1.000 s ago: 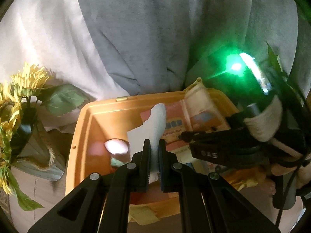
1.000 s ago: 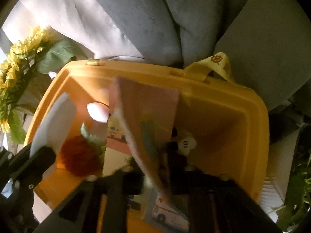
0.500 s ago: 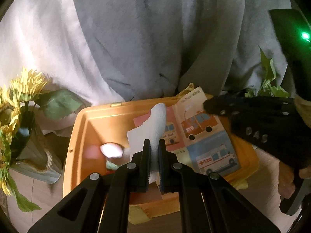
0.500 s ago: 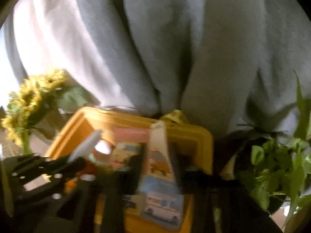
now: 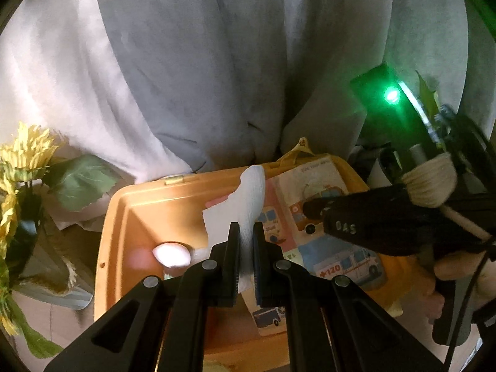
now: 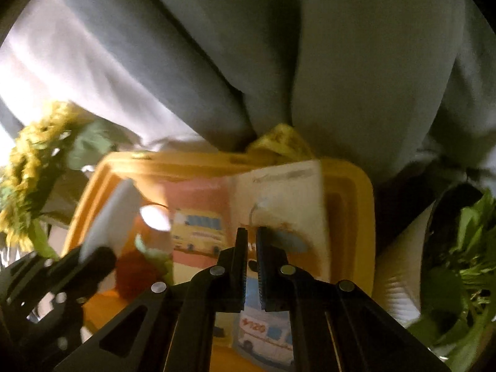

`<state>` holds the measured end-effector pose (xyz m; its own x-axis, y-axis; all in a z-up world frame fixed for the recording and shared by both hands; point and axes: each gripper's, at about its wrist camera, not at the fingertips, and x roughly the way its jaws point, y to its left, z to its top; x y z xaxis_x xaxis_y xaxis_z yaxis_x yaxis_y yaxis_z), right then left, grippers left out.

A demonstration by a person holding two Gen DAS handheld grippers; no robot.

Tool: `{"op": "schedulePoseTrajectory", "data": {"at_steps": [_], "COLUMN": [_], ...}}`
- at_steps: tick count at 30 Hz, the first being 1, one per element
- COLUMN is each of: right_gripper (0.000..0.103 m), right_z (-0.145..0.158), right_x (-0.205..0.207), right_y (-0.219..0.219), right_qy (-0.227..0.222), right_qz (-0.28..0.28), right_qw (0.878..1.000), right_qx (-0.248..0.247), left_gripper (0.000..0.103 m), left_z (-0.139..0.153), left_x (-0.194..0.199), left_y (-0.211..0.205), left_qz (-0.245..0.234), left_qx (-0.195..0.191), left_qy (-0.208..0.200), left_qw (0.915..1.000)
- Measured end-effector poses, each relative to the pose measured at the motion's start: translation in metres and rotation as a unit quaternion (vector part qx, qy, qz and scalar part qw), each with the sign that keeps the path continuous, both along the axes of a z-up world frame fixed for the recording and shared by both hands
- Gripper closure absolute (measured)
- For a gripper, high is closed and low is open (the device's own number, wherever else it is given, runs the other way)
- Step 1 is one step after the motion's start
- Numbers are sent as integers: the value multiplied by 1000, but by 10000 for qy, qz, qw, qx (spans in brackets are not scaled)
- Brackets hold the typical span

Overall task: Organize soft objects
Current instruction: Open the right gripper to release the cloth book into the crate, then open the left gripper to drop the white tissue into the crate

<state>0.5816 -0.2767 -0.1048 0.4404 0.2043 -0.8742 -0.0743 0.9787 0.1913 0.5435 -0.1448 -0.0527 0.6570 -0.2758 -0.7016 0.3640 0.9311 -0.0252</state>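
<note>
- L tool (image 5: 246, 245) pinching white cloth (image 5: 238, 207) over bin (image 5: 124, 217).
- R tool (image 6: 251, 248) narrow, clamping book (image 6: 279, 204).
- Lower both well inside bin before release.

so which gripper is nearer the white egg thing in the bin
Left. The left gripper, shut on a white cloth, sits just beside the egg; the right gripper is farther off, over the cloth book.

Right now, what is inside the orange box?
Inside the orange box lie an open cloth book with vehicle pictures, a white egg-shaped thing and a red plush toy. The book and the white cloth in the left gripper cover the rest.
</note>
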Motion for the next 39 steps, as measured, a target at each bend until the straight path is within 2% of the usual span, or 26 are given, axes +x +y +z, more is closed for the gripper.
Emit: {"op": "schedulePoseTrajectory", "data": {"at_steps": [2, 3, 10, 13, 16, 17, 21, 26, 31, 36, 39], "right_gripper": [96, 99, 100, 100, 99, 99, 99, 99, 99, 99, 99], "right_z": [-12, -16, -25, -36, -43, -43, -21, 18, 44, 66, 75], "right_x": [7, 9, 17, 21, 21, 20, 2, -34, -65, -94, -104], "right_y": [-2, -2, 7, 13, 17, 17, 21, 17, 10, -5, -16], "right_qy": [273, 367, 606, 876, 974, 981, 489, -154, -461, -738, -801], "right_qz": [-72, -109, -98, -42, -5, -12, 48, -237, -498, -768, -858], "right_qw": [9996, 9993, 9980, 9961, 9952, 9951, 9984, 9990, 9970, 9943, 9931], "right_qx": [-10, -26, -158, -30, -59, 76, 283, 355, 385, 82, 60], "left_gripper": [94, 94, 94, 94, 94, 94, 94, 94, 94, 94, 93], "left_z": [-3, -4, -9, -10, -10, -10, -4, 6, 17, 23, 24], "left_x": [3, 4, 8, 9, 6, 6, -1, -15, -26, -29, -26], "left_y": [-2, -3, -1, 2, 5, 5, 7, 3, -5, -20, -33], "left_qz": [-28, -48, -52, -14, -7, -16, -55, -170, -352, -519, -630], "left_qx": [32, 37, 41, 21, 61, 46, 14, 12, -30, -64, -47], "left_qy": [35, 57, 173, 230, 217, 220, 159, 81, 37, 39, 85], "left_qw": [10000, 10000, 9998, 9997, 9997, 9997, 9999, 9998, 9994, 9986, 9980]}}
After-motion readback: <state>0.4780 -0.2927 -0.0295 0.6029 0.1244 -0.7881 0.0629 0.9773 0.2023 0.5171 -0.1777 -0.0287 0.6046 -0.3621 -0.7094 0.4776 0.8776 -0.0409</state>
